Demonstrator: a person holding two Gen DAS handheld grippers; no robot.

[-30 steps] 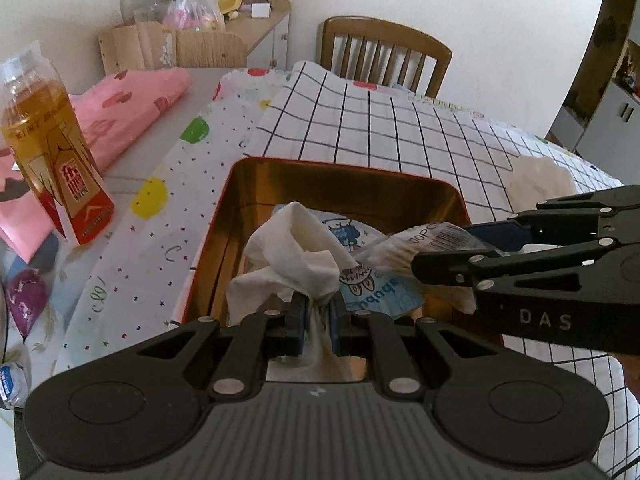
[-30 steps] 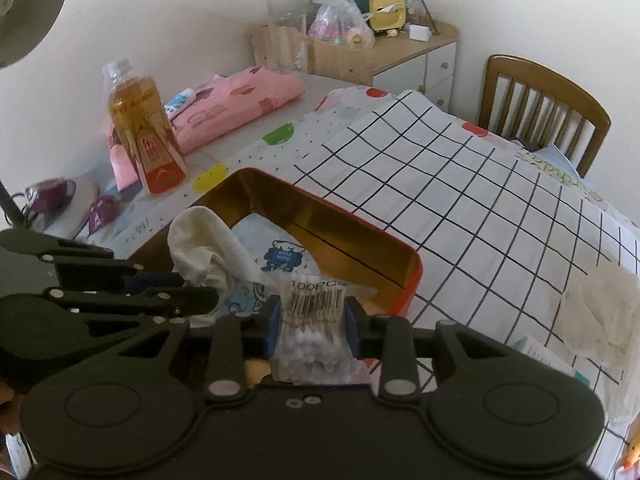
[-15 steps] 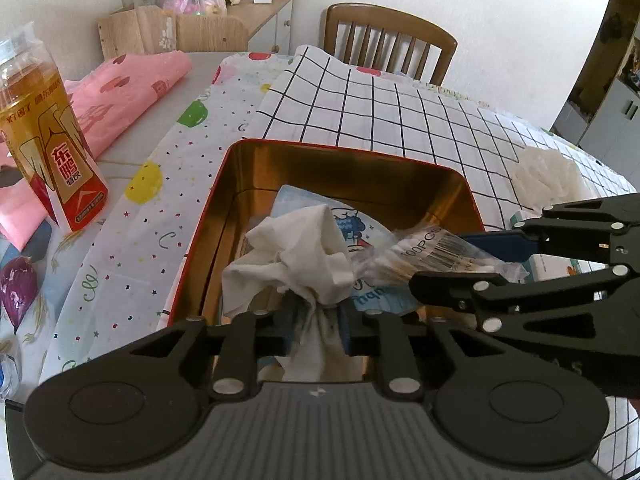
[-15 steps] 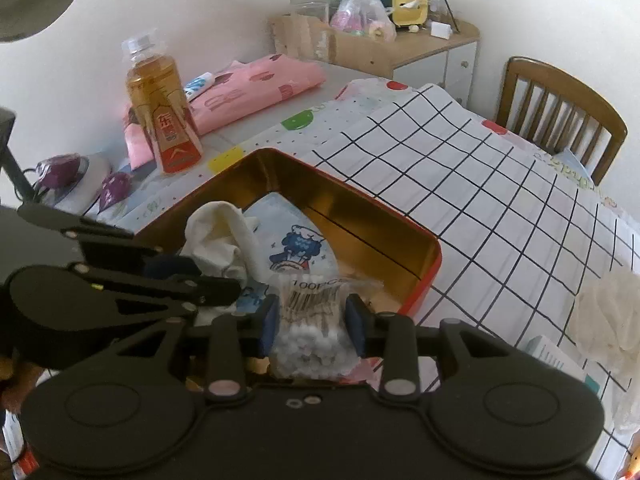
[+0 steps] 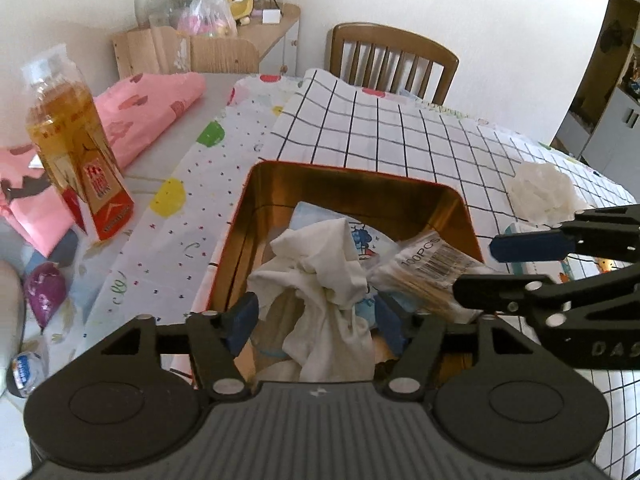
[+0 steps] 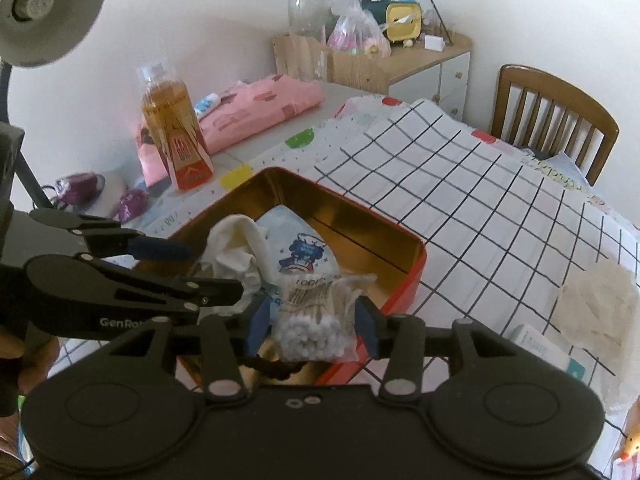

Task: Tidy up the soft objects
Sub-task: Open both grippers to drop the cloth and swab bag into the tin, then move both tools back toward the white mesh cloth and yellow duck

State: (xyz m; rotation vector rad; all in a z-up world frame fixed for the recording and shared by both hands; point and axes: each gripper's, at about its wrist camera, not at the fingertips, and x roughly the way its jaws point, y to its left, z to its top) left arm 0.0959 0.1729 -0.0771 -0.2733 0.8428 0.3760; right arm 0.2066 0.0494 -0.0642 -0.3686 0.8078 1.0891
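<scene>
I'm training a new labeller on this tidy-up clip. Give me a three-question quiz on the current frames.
1. True or false: the left claw is clamped on the white cloth.
2. The bag of cotton swabs lies: A) on the checked sheet B) between the right claw's pads, over the tin's edge C) beside the bottle.
3. What soft item on the checked sheet remains outside the tin?

Key: 1 false, its pads stand apart after opening. 2 B. 3 the crumpled tissue.
</scene>
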